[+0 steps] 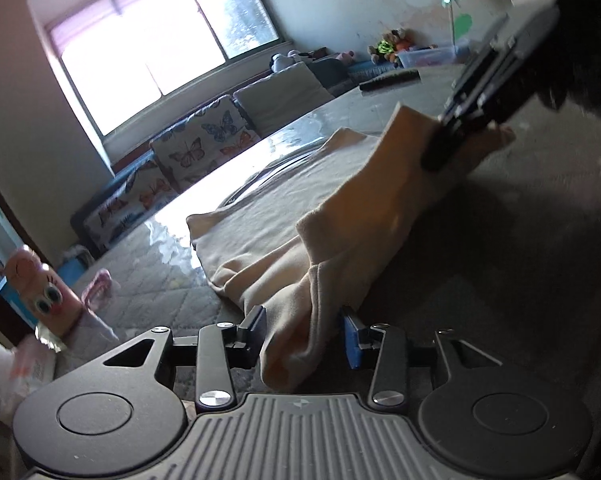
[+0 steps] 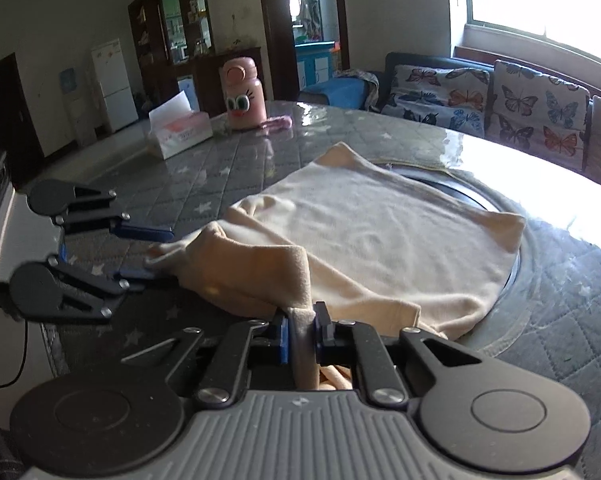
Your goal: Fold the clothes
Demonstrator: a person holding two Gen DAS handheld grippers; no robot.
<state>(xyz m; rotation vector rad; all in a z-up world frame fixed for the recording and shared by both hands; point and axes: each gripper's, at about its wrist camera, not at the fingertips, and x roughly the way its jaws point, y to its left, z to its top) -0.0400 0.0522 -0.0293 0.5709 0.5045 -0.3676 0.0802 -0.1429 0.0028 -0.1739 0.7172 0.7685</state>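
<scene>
A cream garment (image 2: 380, 232) lies spread on the round table, with its near edge lifted into a fold. My right gripper (image 2: 300, 336) is shut on one part of that edge. In the left wrist view the right gripper (image 1: 452, 140) pinches the cloth (image 1: 284, 216) at the upper right. My left gripper (image 1: 302, 336) has its jaws parted, with a hanging fold of the cloth between them. In the right wrist view the left gripper (image 2: 156, 254) is at the left, its fingers apart around the end of the fold.
The table has a grey quilted star cover (image 2: 180, 184) under glass. A pink bottle with a cartoon face (image 2: 242, 96) and a tissue box (image 2: 180, 130) stand at its far side. A sofa with butterfly cushions (image 2: 500, 104) runs under the window.
</scene>
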